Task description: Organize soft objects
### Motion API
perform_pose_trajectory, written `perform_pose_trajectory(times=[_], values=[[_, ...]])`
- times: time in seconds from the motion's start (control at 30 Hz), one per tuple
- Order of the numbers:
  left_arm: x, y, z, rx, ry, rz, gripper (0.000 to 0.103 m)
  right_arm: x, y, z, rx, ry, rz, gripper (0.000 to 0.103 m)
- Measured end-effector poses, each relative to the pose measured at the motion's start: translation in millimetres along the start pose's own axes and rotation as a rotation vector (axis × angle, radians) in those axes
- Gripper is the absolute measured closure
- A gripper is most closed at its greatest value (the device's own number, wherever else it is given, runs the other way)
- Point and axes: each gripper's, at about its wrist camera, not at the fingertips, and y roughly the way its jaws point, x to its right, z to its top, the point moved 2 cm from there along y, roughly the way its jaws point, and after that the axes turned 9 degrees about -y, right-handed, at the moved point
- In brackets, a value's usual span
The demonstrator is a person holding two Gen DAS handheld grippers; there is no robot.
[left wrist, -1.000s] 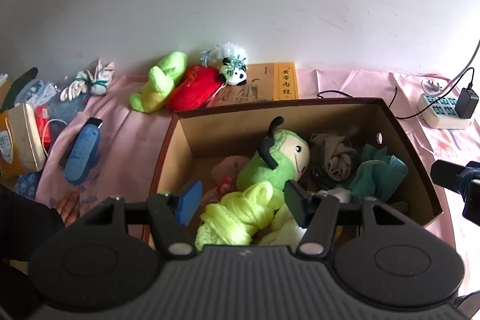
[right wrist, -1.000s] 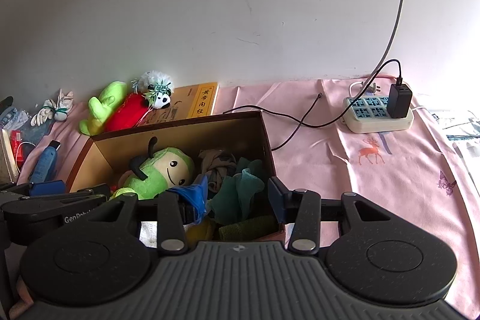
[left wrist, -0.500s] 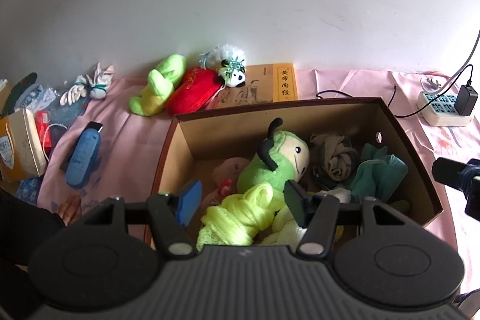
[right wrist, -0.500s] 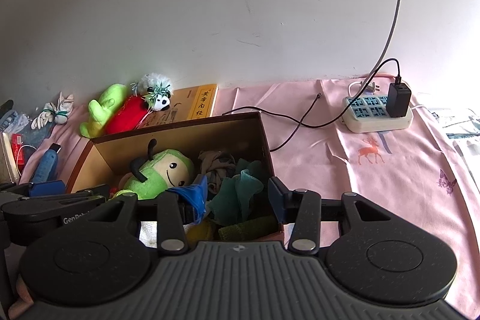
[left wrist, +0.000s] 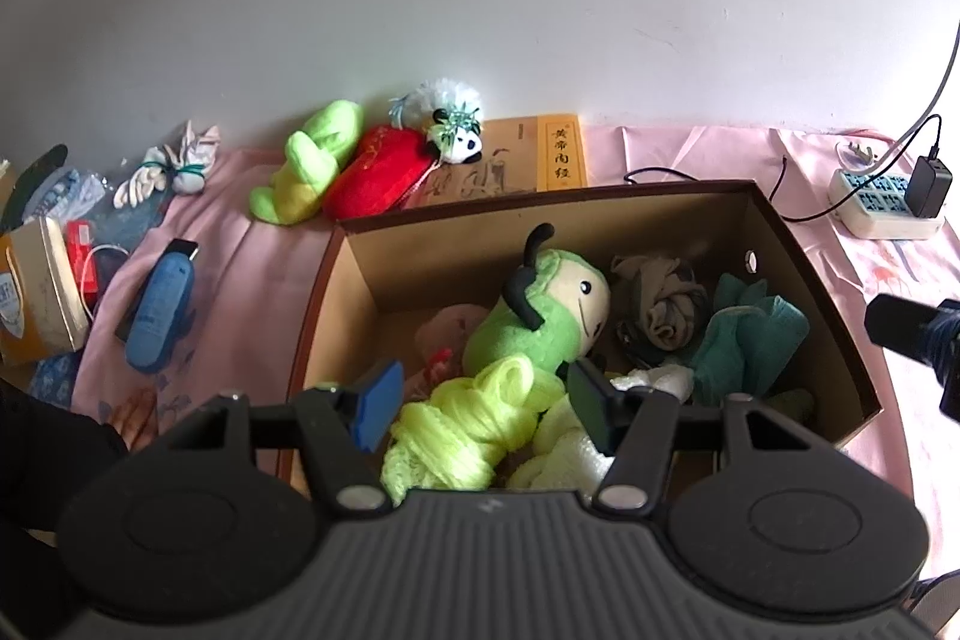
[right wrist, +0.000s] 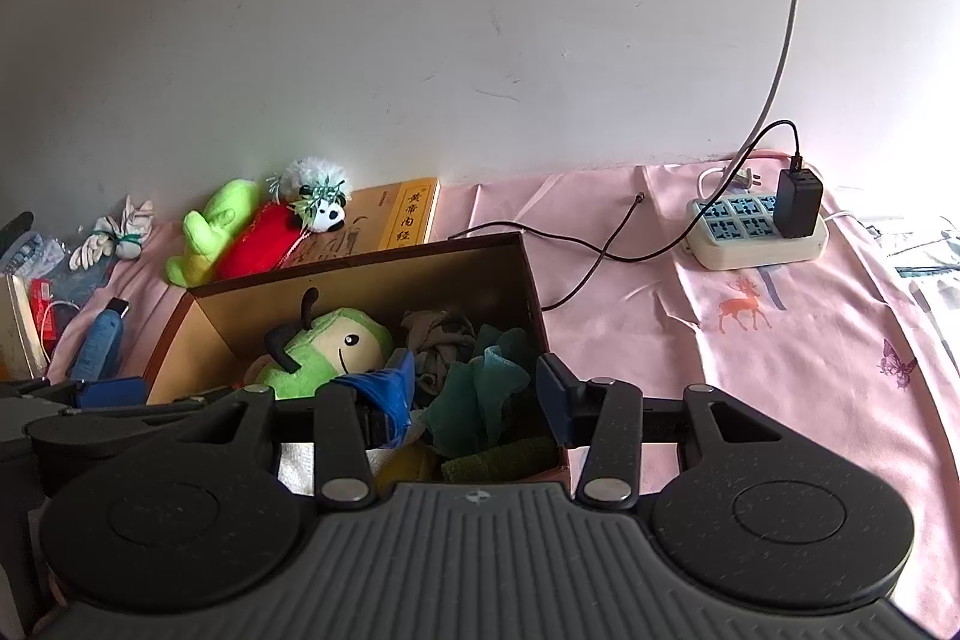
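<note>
A brown cardboard box (left wrist: pixel 336 274) (right wrist: pixel 528 280) sits on the pink cloth. It holds a green plush bug (left wrist: pixel 540 316) (right wrist: pixel 336 346), neon yellow yarn (left wrist: pixel 474 424), a grey rolled cloth (left wrist: pixel 660 304), a teal cloth (left wrist: pixel 744 346) (right wrist: pixel 486 394) and other soft pieces. My left gripper (left wrist: pixel 486 400) is open and empty above the box's near side. My right gripper (right wrist: pixel 474 394) is open and empty above the box's right near corner. Behind the box lie a green plush (left wrist: pixel 312 160), a red plush (left wrist: pixel 384 172) and a small panda toy (left wrist: pixel 456 130).
A yellow book (left wrist: pixel 540 154) lies behind the box. A blue bottle (left wrist: pixel 159 304), white gloves (left wrist: pixel 168 166) and packets lie at the left. A power strip (right wrist: pixel 756 232) with a charger and black cable lies on the cloth at the right.
Both grippers have drawn back and risen slightly; the box and toys look a little farther off. Both stay open and empty.
</note>
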Motion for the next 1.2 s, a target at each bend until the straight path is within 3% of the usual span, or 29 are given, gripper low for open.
perform_pose_trajectory(times=[1.2], values=[[-10.2, -1.2, -0.5, 0.019, -0.043, -0.024, 0.042, -8.9, 2.0, -1.8, -0.008, -0.033, 0.012, 0.073]])
